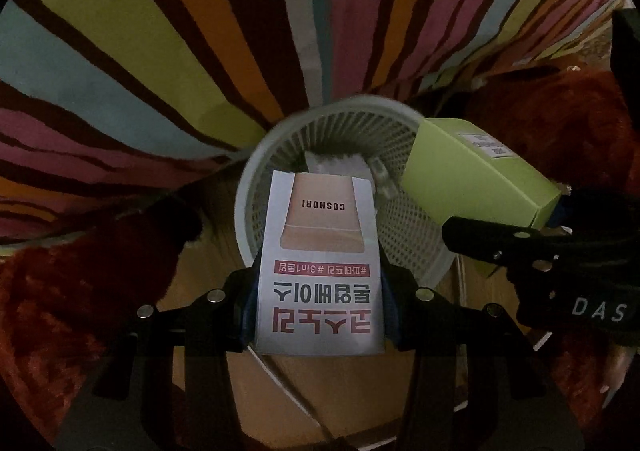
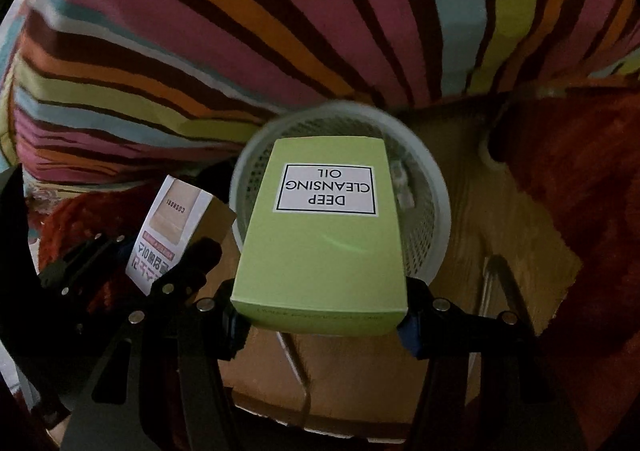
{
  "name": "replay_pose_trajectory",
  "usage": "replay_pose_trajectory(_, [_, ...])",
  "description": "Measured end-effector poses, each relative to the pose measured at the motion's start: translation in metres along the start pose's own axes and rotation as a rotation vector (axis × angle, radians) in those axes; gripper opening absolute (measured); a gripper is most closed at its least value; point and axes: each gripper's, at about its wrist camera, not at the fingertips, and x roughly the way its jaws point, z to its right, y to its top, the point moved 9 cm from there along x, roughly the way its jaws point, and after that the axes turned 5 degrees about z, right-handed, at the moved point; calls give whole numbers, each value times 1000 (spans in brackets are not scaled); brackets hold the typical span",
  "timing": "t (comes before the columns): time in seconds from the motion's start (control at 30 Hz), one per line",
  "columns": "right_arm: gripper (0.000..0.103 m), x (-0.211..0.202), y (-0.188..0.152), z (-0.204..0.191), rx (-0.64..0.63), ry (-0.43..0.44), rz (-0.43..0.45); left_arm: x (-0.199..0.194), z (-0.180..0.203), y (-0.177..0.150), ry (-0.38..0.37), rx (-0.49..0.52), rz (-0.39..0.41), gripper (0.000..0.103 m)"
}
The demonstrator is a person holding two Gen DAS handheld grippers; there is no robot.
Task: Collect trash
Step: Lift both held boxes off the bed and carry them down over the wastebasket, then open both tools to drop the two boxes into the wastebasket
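My left gripper (image 1: 320, 311) is shut on a white COSNORI carton (image 1: 320, 267) with red Korean print, held over the near rim of a white mesh waste basket (image 1: 404, 227). My right gripper (image 2: 320, 315) is shut on a light green "Deep Cleansing Oil" box (image 2: 320, 251), held over the same basket (image 2: 428, 211). The green box (image 1: 476, 175) shows at the right of the left wrist view. The white carton (image 2: 176, 227) shows at the left of the right wrist view. White crumpled trash (image 1: 340, 163) lies inside the basket.
The basket stands on a wooden floor (image 2: 520, 251) against a bed with a striped multicoloured cover (image 1: 200, 31). A red shaggy rug (image 2: 580, 171) lies on both sides. A white cable (image 2: 296, 363) runs across the floor below the grippers.
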Motion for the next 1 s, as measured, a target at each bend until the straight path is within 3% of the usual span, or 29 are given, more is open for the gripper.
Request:
replay_pose_trajectory(0.4, [56, 32, 1, 6, 102, -22, -116, 46, 0, -6, -55, -68, -156, 48])
replay_pose_trajectory(0.83, [56, 47, 0, 13, 130, -28, -176, 59, -1, -12, -56, -80, -227, 49])
replay_pose_trajectory(0.9, [56, 49, 1, 13, 130, -25, -183, 62, -3, -14, -48, -87, -244, 60])
replay_pose_trajectory(0.93, [56, 50, 1, 14, 130, -27, -186, 64, -4, -15, -41, -91, -248, 76])
replay_pose_trajectory(1.0, [64, 50, 0, 16, 133, -37, -196, 63, -4, -14, -42, -101, -246, 82])
